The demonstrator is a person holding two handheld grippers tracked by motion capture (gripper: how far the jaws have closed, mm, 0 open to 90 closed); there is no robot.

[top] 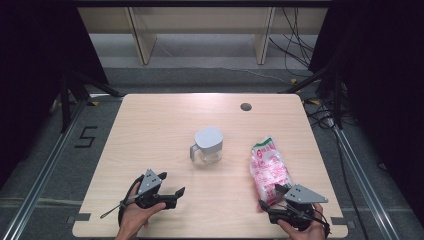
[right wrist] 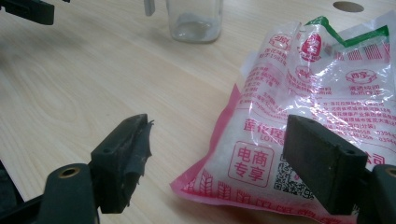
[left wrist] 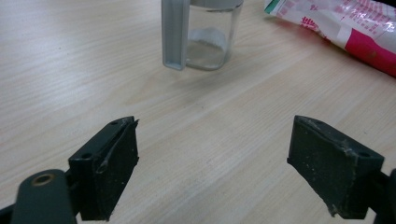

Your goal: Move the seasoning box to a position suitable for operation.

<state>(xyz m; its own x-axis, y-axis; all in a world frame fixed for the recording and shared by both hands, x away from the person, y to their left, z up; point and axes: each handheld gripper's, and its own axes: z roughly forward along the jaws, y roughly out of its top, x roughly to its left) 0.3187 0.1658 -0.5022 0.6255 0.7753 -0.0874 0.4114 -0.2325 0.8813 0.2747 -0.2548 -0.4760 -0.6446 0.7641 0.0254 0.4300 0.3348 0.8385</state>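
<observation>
The left tool [top: 172, 186] hangs over the table [top: 150, 130], jaws wide apart and empty, facing the jar [top: 209, 145] at mid-table. The right tool [top: 271, 196], also wide open and empty, sits just at the near end of the bag [top: 269, 167], right of the jar.

The pink plastic bag [right wrist: 303, 135] carries Chinese print: a boxed 电商专享 near its bottom edge, beside a QR code. On the floor left of the tabletop [top: 150, 145], a black "5" [top: 86, 136] is marked. The bag's finer lines are too small to read.
</observation>
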